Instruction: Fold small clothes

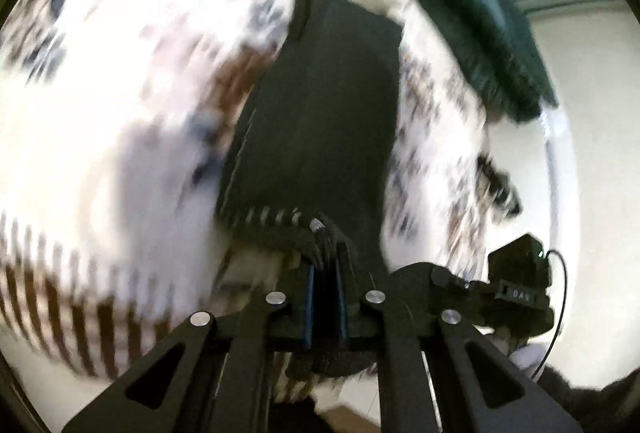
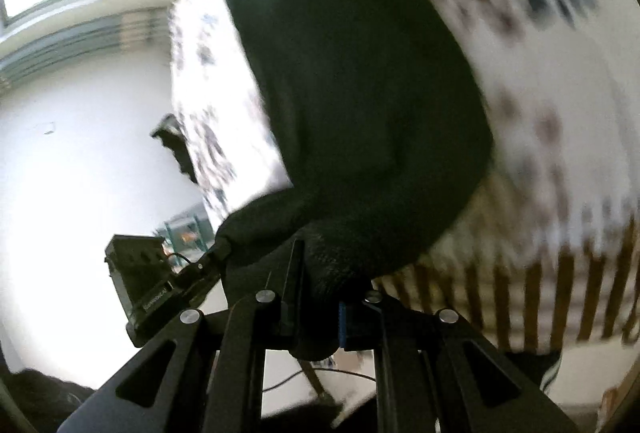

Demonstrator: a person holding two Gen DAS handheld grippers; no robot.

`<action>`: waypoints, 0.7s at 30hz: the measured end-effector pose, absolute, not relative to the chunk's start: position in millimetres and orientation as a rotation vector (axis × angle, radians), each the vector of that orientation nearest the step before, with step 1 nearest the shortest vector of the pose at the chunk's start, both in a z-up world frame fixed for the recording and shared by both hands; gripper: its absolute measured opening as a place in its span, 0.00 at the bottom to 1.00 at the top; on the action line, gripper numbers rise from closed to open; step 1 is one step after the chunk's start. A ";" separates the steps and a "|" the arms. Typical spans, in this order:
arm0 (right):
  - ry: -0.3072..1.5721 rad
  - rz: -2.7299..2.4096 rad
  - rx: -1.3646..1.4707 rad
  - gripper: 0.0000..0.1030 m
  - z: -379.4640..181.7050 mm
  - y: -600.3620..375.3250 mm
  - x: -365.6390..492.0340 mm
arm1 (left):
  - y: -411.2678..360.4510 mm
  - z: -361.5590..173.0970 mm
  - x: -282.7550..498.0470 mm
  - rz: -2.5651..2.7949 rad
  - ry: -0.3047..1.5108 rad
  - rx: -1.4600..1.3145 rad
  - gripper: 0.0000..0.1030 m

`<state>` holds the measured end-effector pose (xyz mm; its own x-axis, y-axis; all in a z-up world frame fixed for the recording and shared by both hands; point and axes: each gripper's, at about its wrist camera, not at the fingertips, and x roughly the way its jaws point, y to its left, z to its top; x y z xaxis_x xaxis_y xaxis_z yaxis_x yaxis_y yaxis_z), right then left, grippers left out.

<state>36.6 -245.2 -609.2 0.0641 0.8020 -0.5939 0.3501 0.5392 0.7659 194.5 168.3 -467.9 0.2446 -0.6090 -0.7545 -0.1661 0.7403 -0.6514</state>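
Patterned cloth [image 1: 120, 81]; garment [image 1: 320, 121] between tongs [image 1: 325, 245]

The left gripper [image 1: 323, 233] is matte black, with blue-edged finger pads, four round silver screws across its linkage arms and triangular cut-outs. The right gripper [image 2: 320, 273] matches it, carrying a boxy black module and a thin black cable.

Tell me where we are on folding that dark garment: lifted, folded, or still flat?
Done: both claws have pinched the dark knitted garment, the left claw at a stitched edge, the right claw on a bunched part. In hand: it hangs from both over the patterned cloth; the blur suggests motion. Left: no fold is visible yet, and it still needs laying down.
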 end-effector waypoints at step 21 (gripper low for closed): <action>1.322 0.316 0.878 0.12 -611.1 -258.6 396.1 | 155.2 -529.1 511.7 -0.211 1.219 -0.739 0.09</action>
